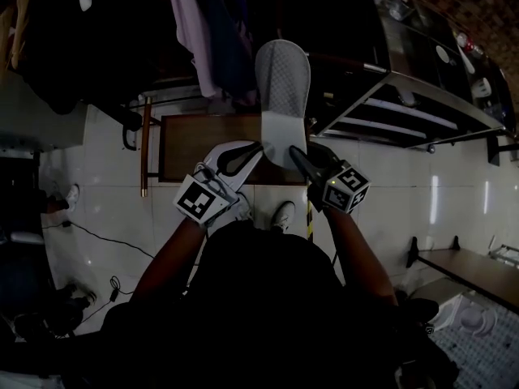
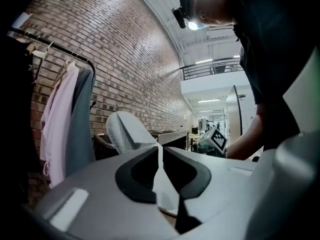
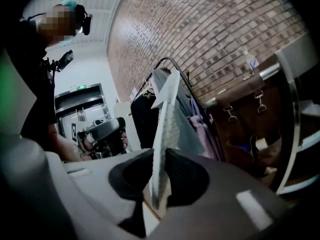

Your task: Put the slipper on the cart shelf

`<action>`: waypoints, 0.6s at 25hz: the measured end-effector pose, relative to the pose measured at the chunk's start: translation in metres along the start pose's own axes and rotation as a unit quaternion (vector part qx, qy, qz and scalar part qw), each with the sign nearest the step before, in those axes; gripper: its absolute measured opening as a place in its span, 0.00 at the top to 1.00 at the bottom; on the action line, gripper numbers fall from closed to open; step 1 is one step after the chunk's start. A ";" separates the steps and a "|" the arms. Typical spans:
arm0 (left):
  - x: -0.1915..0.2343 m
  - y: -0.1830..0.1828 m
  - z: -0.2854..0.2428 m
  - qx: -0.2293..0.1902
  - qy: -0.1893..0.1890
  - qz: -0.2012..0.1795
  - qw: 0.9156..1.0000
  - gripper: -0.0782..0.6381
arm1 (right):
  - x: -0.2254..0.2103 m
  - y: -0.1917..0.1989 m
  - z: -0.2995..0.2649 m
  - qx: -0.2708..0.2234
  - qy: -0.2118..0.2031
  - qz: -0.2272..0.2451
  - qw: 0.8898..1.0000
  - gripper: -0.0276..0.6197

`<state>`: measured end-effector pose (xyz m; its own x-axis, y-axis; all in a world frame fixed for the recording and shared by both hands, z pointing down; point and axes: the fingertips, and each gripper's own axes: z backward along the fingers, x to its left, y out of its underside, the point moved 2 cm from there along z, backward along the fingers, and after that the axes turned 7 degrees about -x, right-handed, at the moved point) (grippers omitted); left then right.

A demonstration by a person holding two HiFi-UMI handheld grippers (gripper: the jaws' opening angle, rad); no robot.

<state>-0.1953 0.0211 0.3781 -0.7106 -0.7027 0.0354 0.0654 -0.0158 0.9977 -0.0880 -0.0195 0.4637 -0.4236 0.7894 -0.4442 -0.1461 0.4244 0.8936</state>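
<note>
A pale grey slipper (image 1: 282,83) is held up in the air in front of me, toe pointing away, pinched at its heel end from both sides. My left gripper (image 1: 253,151) is shut on its left edge, and the thin sole (image 2: 161,176) runs between the jaws in the left gripper view (image 2: 161,156). My right gripper (image 1: 295,156) is shut on the right edge, where the slipper (image 3: 167,119) stands edge-on between its jaws (image 3: 160,159). The metal cart (image 1: 405,104) with its shelves stands to the right of the slipper.
A low wooden table (image 1: 195,140) lies below the slipper. Clothes (image 1: 203,23) hang on a rack at the back left, in front of a brick wall (image 2: 120,59). A cable (image 1: 105,237) trails on the tiled floor at left. Another low wooden bench (image 1: 470,266) sits at right.
</note>
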 end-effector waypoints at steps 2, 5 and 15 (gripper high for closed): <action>0.001 -0.009 -0.005 -0.007 0.001 -0.006 1.000 0.84 | 0.003 -0.021 -0.001 -0.019 -0.001 0.010 1.000 0.86; 0.000 -0.018 -0.010 -0.014 0.004 -0.013 1.000 0.84 | 0.008 -0.046 0.001 -0.043 -0.002 0.026 0.999 0.86; -0.001 -0.036 -0.020 -0.025 0.007 -0.010 1.000 0.85 | 0.031 -0.116 0.021 -0.135 0.009 0.092 0.986 0.86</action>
<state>-0.1828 0.0085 0.3414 -0.7023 -0.7117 0.0153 0.0871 -0.0646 0.9941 -0.0652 -0.0352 0.3451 -0.4807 0.8332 -0.2732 -0.2975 0.1381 0.9447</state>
